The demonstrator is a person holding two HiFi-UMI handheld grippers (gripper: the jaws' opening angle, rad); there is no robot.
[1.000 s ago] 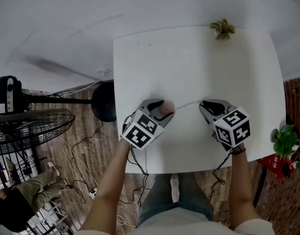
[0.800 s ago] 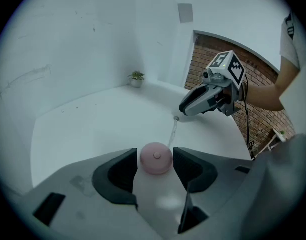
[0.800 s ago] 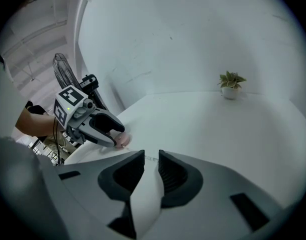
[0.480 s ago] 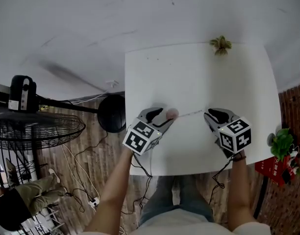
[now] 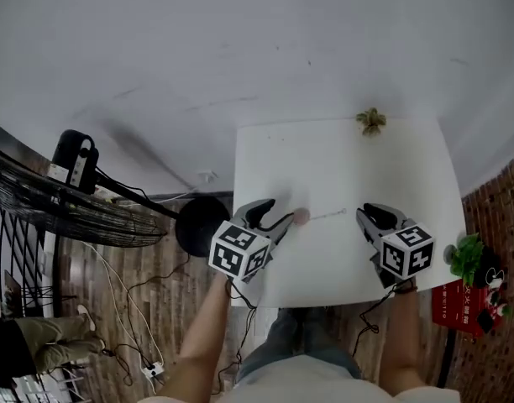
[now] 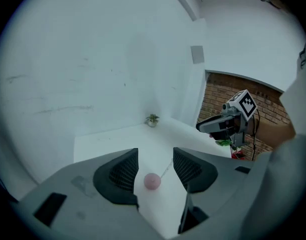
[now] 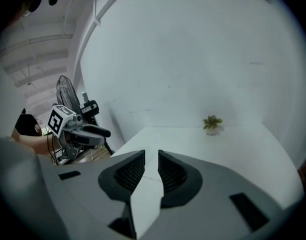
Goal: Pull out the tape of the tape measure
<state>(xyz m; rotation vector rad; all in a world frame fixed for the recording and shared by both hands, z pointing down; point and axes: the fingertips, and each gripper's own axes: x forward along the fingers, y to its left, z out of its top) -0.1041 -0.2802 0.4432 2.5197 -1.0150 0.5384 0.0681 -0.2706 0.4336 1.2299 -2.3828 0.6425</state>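
The pink tape measure [image 5: 301,217] lay on the white table [image 5: 324,158] near its front edge, a short run of tape [image 5: 324,215] drawn out toward the right gripper [image 5: 370,215] but ending just short of it. The left gripper [image 5: 278,212] hovered beside the case with its jaws wide apart and holding nothing. The right gripper's jaws stood only a slit apart, also holding nothing. A small plant [image 5: 371,121] sat at the far edge.

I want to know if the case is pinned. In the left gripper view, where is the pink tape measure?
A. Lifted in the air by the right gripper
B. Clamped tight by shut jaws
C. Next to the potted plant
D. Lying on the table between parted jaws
D: the tape measure lies on the white table in the gap of the left gripper, whose jaws stand well apart, not closed on it.
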